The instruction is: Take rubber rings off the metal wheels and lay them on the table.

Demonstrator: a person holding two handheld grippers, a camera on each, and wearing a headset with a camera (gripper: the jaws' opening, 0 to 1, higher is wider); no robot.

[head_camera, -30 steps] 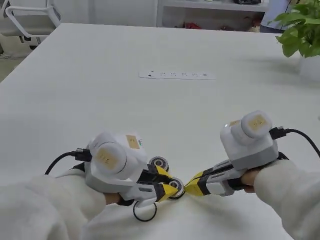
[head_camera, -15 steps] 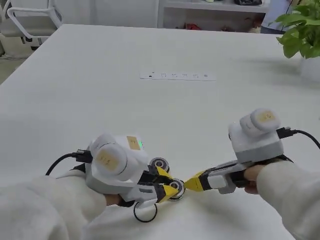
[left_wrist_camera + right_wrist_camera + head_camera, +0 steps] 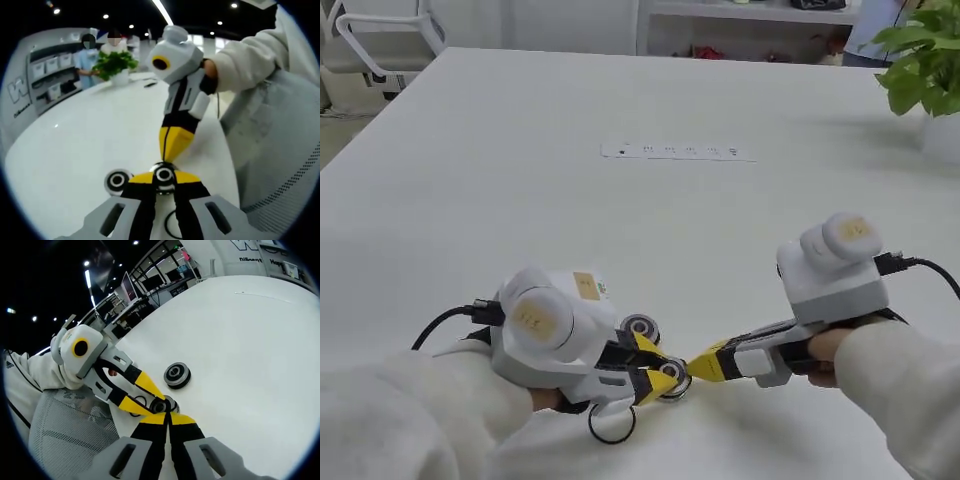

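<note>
My left gripper (image 3: 665, 375) is shut on a small metal wheel (image 3: 669, 374) low over the white table (image 3: 620, 220); in the left gripper view the wheel (image 3: 164, 175) sits between the yellow tips. My right gripper (image 3: 695, 368) comes in from the right, its jaws shut at the wheel's rim (image 3: 161, 405), pinching the rubber ring there. A second wheel (image 3: 640, 326) with its black ring lies flat just behind the left gripper, also the wheel (image 3: 177, 374). One loose black ring (image 3: 610, 425) lies on the table under the left gripper.
A white power strip (image 3: 676, 152) lies mid-table. A potted plant (image 3: 923, 60) stands at the far right corner. An office chair (image 3: 375, 35) is beyond the far left edge. Cables trail from both grippers.
The right gripper's body has swung a little to the right and flattened, its tips staying at the wheel. The left gripper holds the wheel in the same place.
</note>
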